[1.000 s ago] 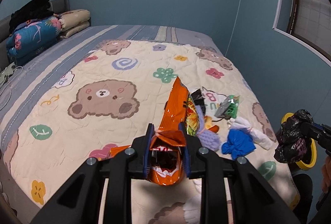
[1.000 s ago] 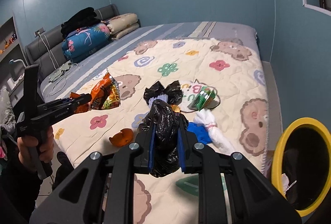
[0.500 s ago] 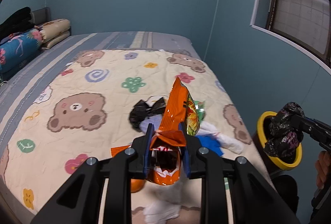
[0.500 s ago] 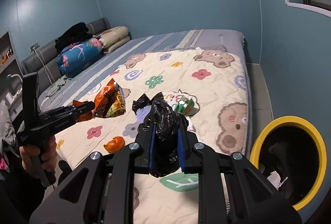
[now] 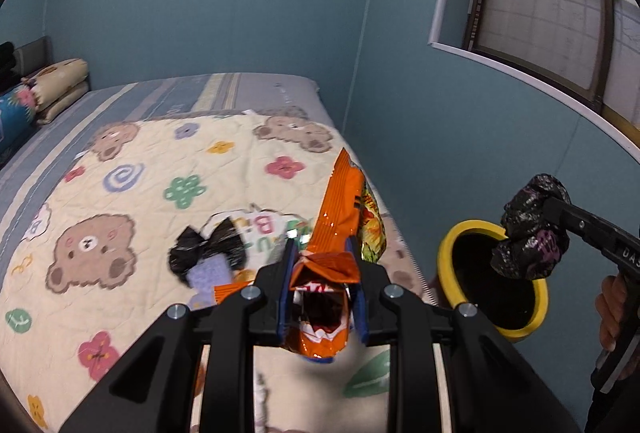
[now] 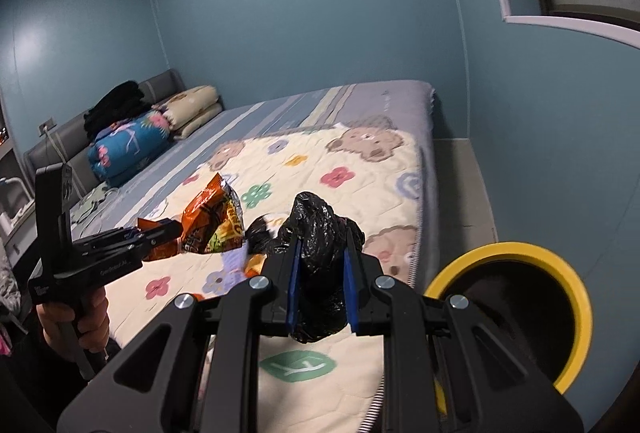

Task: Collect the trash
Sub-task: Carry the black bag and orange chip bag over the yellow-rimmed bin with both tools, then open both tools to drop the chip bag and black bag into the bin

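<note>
My left gripper (image 5: 322, 263) is shut on an orange snack bag (image 5: 338, 209), held in the air above the bed's right side; the same orange snack bag (image 6: 212, 221) shows in the right wrist view. My right gripper (image 6: 320, 245) is shut on a crumpled black plastic bag (image 6: 316, 257), and that black plastic bag (image 5: 528, 233) hangs over the yellow-rimmed bin (image 5: 448, 253). The yellow-rimmed bin (image 6: 508, 253) stands on the floor beside the bed, its inside dark. More litter lies on the quilt: a black bag scrap (image 5: 208, 253) and a lilac cloth (image 5: 210, 275).
The bear-print quilt (image 5: 120, 193) covers the bed. Folded bedding (image 6: 132, 145) and dark clothes are piled at the headboard. A blue wall and a window (image 5: 552, 13) close in the right side. A strip of floor (image 6: 456, 185) runs between bed and wall.
Both grippers have swung right and upward with their loads. The bin has come further into both views, and the black bag now hangs over its rim.
</note>
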The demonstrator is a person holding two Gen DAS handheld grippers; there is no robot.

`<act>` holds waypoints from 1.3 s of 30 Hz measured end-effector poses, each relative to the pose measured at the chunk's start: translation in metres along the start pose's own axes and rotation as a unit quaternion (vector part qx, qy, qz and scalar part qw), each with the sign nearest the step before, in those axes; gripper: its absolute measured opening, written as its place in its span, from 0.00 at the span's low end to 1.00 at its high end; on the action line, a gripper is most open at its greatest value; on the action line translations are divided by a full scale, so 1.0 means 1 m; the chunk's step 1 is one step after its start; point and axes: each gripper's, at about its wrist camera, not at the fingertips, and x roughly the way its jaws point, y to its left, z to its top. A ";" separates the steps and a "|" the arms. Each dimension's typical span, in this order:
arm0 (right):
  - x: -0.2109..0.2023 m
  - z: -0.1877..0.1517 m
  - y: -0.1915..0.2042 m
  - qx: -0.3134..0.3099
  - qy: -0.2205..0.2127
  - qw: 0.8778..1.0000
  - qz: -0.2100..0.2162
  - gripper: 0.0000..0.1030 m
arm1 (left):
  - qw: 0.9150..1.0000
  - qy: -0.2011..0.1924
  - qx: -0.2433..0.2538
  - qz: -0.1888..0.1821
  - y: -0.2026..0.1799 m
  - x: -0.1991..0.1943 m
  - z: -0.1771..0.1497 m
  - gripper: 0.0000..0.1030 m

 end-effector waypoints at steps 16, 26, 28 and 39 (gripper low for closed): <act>-0.046 0.025 -0.077 0.035 -0.045 0.996 -0.075 0.17 | 0.997 0.003 0.037 -0.072 -0.085 0.041 0.032 0.22; -0.058 0.033 -0.119 0.055 -0.057 0.990 -0.121 0.17 | 0.992 0.022 0.049 -0.113 -0.133 0.074 0.034 0.22; -0.060 0.034 -0.126 0.059 -0.059 0.988 -0.129 0.17 | 0.991 0.027 0.056 -0.118 -0.143 0.081 0.032 0.22; -0.050 0.024 -0.166 0.086 -0.057 0.980 -0.171 0.17 | 0.986 0.053 0.081 -0.134 -0.186 0.119 0.020 0.22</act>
